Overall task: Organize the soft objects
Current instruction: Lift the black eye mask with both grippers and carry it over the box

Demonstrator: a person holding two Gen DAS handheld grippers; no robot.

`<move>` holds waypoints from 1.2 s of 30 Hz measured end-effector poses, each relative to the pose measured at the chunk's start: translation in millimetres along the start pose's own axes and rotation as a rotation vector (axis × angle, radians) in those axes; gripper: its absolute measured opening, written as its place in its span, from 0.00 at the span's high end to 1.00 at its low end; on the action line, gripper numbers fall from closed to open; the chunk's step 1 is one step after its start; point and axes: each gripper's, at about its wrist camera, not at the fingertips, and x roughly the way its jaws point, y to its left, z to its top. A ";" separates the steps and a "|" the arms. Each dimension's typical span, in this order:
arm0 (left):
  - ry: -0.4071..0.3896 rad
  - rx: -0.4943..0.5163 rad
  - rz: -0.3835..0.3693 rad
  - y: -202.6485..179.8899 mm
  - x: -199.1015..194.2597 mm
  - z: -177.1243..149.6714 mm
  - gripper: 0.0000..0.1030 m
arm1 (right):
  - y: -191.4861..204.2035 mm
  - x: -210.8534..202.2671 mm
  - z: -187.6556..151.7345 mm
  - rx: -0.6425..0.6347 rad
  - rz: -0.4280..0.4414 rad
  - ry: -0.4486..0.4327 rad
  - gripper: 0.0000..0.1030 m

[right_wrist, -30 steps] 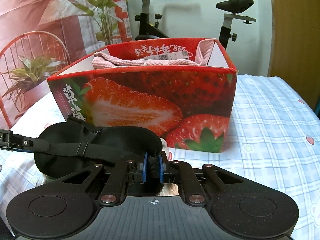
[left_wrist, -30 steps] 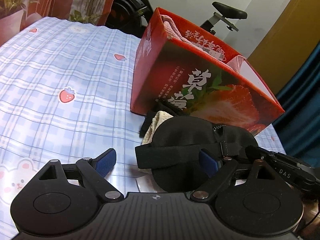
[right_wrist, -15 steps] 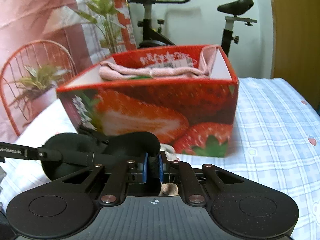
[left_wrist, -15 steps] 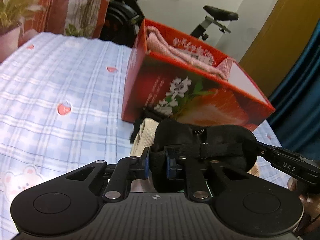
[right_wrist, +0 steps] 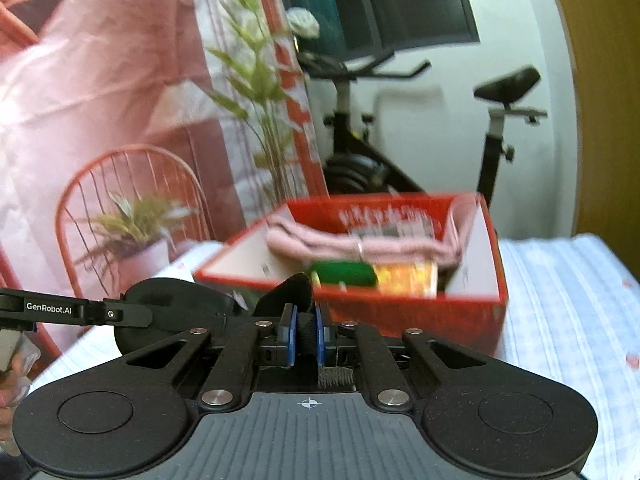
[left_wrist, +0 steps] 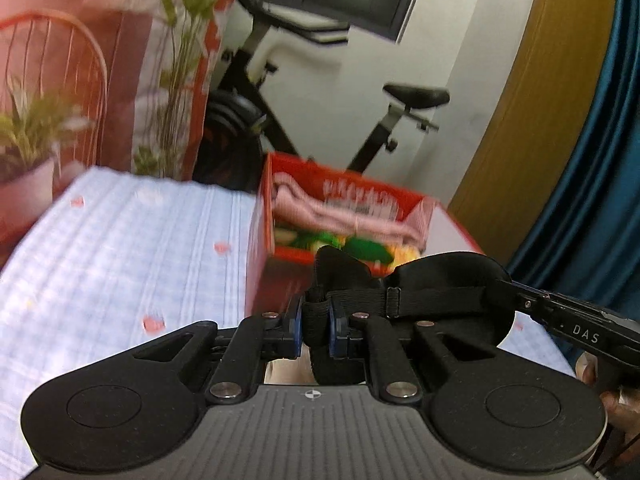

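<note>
Above checked bedspread point(left_wrist: 120, 256): left tongs point(left_wrist: 314, 322), right tongs point(right_wrist: 306, 334) both clamped on black eye mask point(left_wrist: 440, 280).

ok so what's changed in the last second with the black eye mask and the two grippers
The left gripper, open a second ago, has closed on the eye mask strap. Both grippers then lifted the mask off the bed, up to the rim of the red box, whose inside now shows. The right gripper stayed shut on the mask. The box and pink towel stayed put.

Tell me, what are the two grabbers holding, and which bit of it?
Both hold one black sleep mask. The left gripper pinches its elastic strap at one end; the right gripper pinches the other end.
</note>
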 end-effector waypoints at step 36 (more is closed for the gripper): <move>0.388 0.137 0.028 -35.4 188.3 61.9 0.87 | -71.5 133.6 56.9 0.025 -0.150 0.360 0.91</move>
